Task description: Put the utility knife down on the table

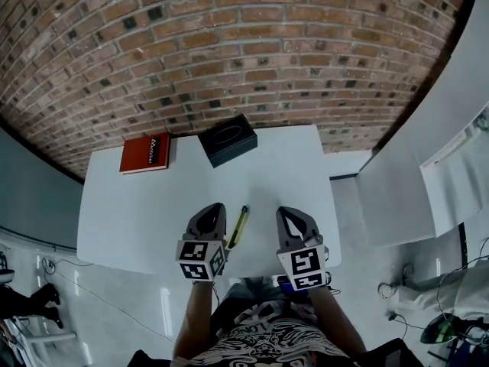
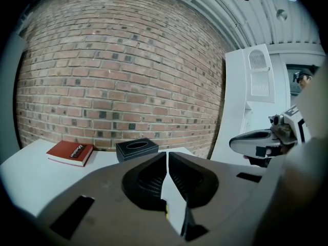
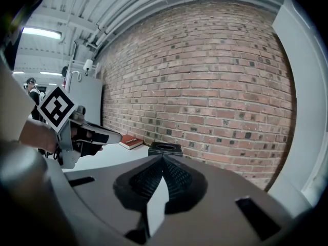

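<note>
The utility knife (image 1: 238, 228), yellow and black, lies on the white table (image 1: 137, 212) near its front edge, between my two grippers. My left gripper (image 1: 216, 207) is just left of it, shut with nothing held; in the left gripper view its jaws (image 2: 167, 154) meet at the tips and a sliver of yellow shows low in the gap. To the knife's right my right gripper (image 1: 285, 211) is also shut and empty, its jaws (image 3: 163, 158) closed tip to tip. Each gripper shows in the other's view.
A red book (image 1: 145, 154) lies at the table's back left and a black tissue box (image 1: 228, 139) at the back middle. A brick wall stands behind the table. A white cabinet (image 1: 397, 189) is to the right.
</note>
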A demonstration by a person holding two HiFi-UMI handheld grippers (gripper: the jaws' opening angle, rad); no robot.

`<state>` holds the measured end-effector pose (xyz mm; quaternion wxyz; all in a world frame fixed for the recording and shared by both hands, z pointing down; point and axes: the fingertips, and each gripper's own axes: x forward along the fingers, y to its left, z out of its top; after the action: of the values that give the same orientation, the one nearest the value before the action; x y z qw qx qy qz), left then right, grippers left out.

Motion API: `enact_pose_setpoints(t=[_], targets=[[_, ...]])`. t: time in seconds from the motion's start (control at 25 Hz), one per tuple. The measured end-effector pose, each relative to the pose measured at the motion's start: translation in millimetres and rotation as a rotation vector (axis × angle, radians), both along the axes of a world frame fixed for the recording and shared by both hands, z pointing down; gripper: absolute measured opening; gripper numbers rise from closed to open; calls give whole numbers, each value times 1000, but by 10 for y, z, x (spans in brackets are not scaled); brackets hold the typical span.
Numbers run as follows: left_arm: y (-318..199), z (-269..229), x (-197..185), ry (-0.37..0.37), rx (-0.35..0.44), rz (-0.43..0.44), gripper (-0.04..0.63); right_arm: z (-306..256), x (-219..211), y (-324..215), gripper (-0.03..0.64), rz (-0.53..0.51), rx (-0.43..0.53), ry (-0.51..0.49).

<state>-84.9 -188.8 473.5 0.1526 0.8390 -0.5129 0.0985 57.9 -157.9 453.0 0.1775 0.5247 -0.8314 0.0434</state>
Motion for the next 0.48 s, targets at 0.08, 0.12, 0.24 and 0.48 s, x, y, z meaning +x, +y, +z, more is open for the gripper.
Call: enact_pose_setpoints(t=[0.08,0.12,0.24,0.48], targets=[[8,-5,33,1,2,6,23,0,30,28,0,7,-2,-1],[11,-8,44,0,3,9,23,3,41,38,0,10,-3,-1],[27,-9,70,-3,5,16,23,15,73,54,0,20,-5,-1],[36,-16,42,-2,4,16,23,-9,97,59,2,33,-1,-5]])
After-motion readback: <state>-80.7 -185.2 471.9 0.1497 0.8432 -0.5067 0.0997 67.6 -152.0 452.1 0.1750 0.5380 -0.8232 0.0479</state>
